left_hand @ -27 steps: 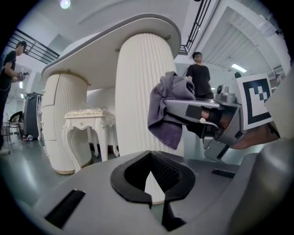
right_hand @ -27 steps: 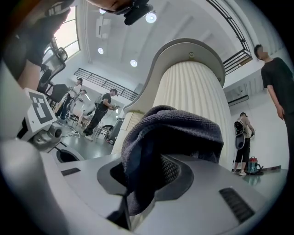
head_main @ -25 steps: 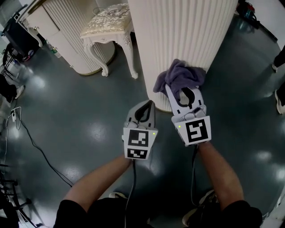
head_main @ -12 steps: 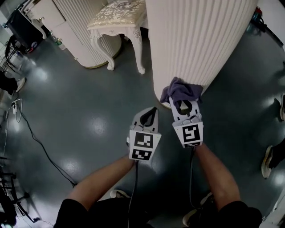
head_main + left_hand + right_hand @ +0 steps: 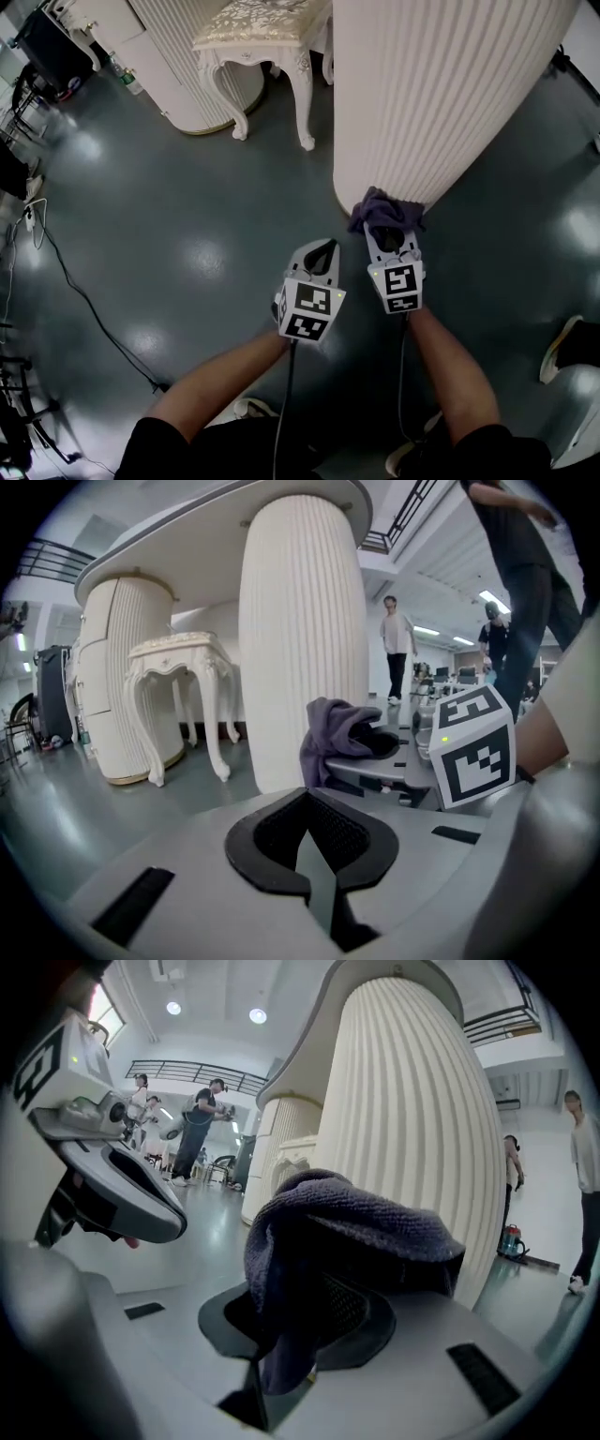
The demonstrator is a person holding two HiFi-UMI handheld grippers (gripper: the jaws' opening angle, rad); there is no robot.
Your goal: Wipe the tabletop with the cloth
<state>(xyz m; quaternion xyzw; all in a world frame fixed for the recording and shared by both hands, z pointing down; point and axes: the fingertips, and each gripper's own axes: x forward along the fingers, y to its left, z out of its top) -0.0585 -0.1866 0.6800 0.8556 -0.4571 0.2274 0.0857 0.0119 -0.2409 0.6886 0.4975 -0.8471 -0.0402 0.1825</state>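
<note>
A purple cloth (image 5: 380, 208) is bunched in my right gripper (image 5: 389, 230), which is shut on it just in front of the foot of a white fluted column (image 5: 441, 94). The right gripper view shows the cloth (image 5: 347, 1232) draped over the shut jaws. My left gripper (image 5: 319, 251) hangs beside it, to the left, shut with nothing in it; its pads (image 5: 323, 832) meet. From the left gripper view, the cloth (image 5: 328, 733) and the right gripper's marker cube (image 5: 473, 747) lie ahead on the right. The white tabletop (image 5: 169, 546) shows from below, well above both grippers.
Dark glossy floor (image 5: 169, 234) lies under both grippers. A cream carved stool (image 5: 262, 28) and a second fluted column (image 5: 178, 56) stand at the back left. A black cable (image 5: 84, 319) runs over the floor at the left. People (image 5: 397, 649) stand in the background.
Both grippers have sunk lower and look smaller in the head view. The column has grown larger in it. The right gripper has kept its hold on the cloth.
</note>
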